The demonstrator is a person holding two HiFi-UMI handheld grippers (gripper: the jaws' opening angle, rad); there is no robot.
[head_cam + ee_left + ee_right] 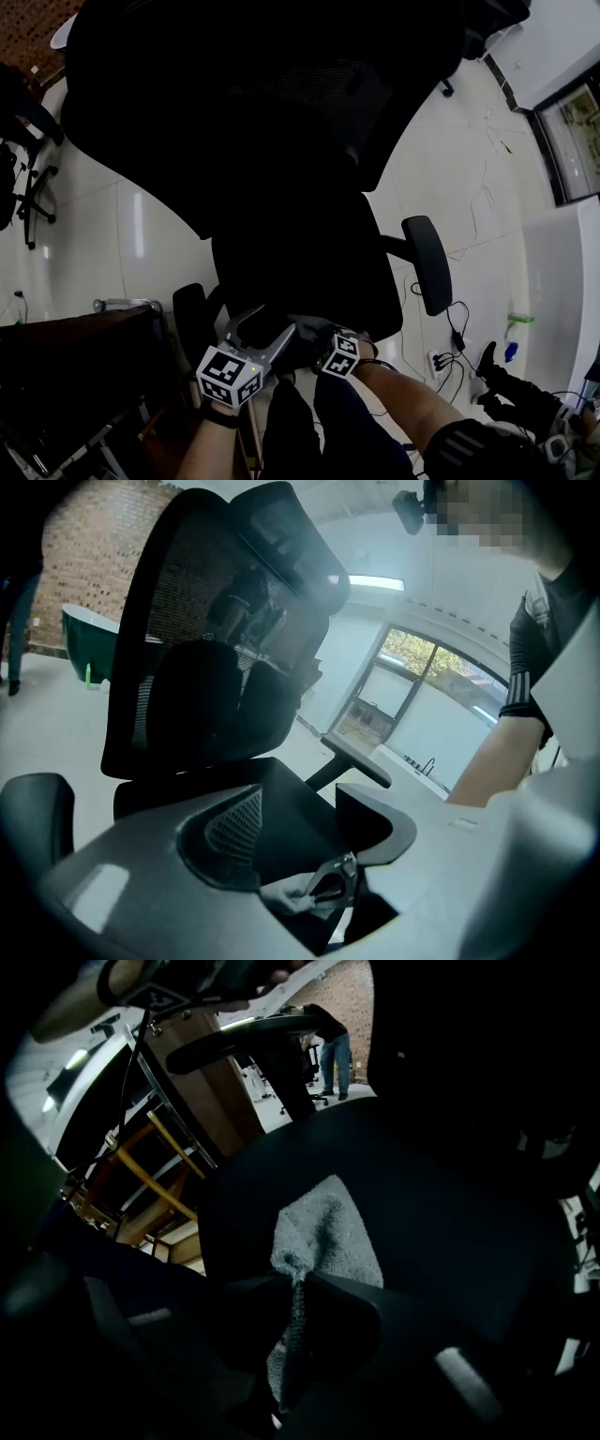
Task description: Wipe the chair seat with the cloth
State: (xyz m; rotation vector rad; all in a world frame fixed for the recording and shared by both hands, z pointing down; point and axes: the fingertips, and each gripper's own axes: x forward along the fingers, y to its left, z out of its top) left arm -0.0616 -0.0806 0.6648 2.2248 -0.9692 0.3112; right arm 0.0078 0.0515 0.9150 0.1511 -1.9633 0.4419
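Observation:
A black office chair fills the head view, its seat (300, 267) just ahead of both grippers. My right gripper (295, 1283) is shut on a grey cloth (328, 1237), which spreads forward from the jaws and lies on the seat (422, 1204). In the head view the right gripper (323, 339) sits at the seat's near edge. Beside it, my left gripper (262, 330) is at that same edge. The left gripper (286, 832) stands open with only the dark seat (281, 794) showing between its jaws. The backrest (216, 649) rises behind.
Armrests (427, 262) (192, 319) flank the seat. A wooden desk (75, 347) on a metal frame stands at the left. Cables and a power strip (439, 361) lie on the white floor at right. Another chair's base (33, 202) is far left. A person (333, 1049) stands far off.

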